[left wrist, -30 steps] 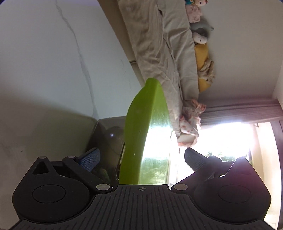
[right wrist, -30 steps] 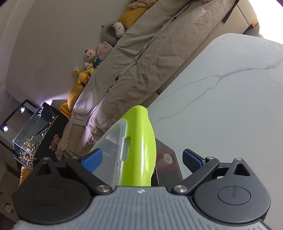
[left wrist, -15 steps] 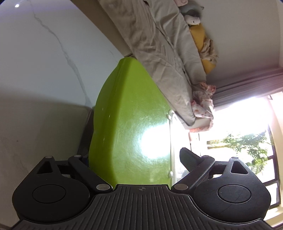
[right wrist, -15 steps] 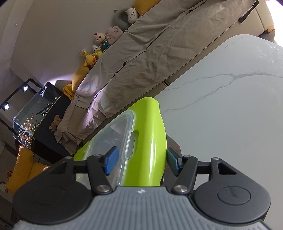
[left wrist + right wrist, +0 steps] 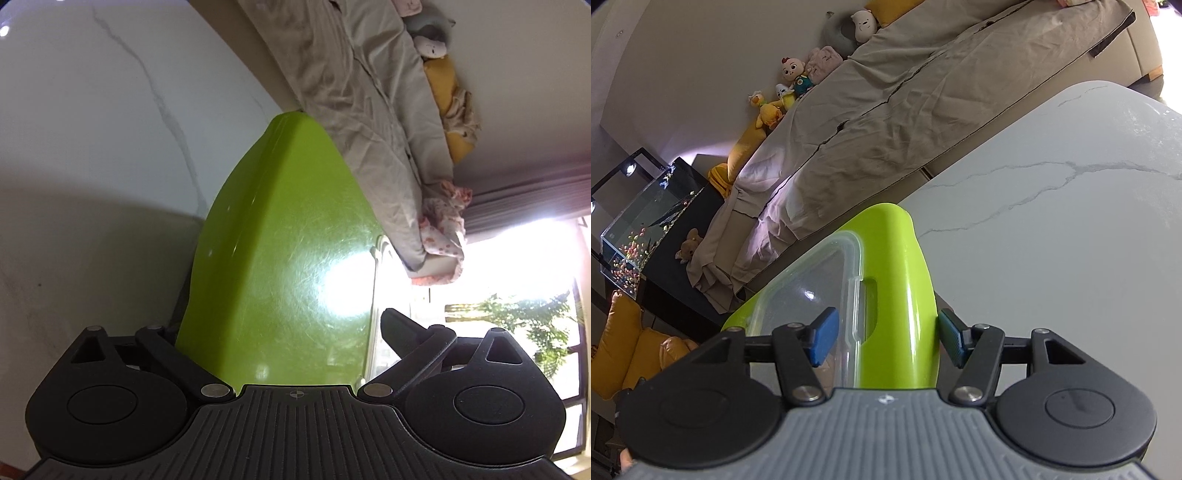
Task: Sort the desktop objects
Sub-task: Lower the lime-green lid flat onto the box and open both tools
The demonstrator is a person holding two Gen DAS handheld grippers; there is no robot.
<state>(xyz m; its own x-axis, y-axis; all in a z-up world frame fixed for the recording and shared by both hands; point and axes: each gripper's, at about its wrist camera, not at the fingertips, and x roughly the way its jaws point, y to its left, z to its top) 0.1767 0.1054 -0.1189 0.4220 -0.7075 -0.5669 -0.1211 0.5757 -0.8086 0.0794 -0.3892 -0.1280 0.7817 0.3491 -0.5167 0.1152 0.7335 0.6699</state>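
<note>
A clear lid (image 5: 812,291) with lime-green latch flaps lies on a storage box on the white marble table (image 5: 1071,240). My right gripper (image 5: 886,339) is shut on one green flap (image 5: 905,295): its blue pads press the flap's outer edge and the clear lid beside it. In the left wrist view the other green flap (image 5: 280,258) fills the space between the jaws of my left gripper (image 5: 284,325). Those jaws are opening. The right finger (image 5: 399,328) stands apart from the flap, and the left finger is hidden behind it.
The marble table (image 5: 92,147) stretches to the left of the box. Beyond its far edge stands a sofa under a beige cover (image 5: 905,110) with soft toys (image 5: 794,77). A fish tank (image 5: 646,229) is at the far left and a bright window (image 5: 517,277) at the right.
The right jaws have closed from wide onto the green flap. In the left view the flap has turned from edge-on to broad-face and now covers the left finger.
</note>
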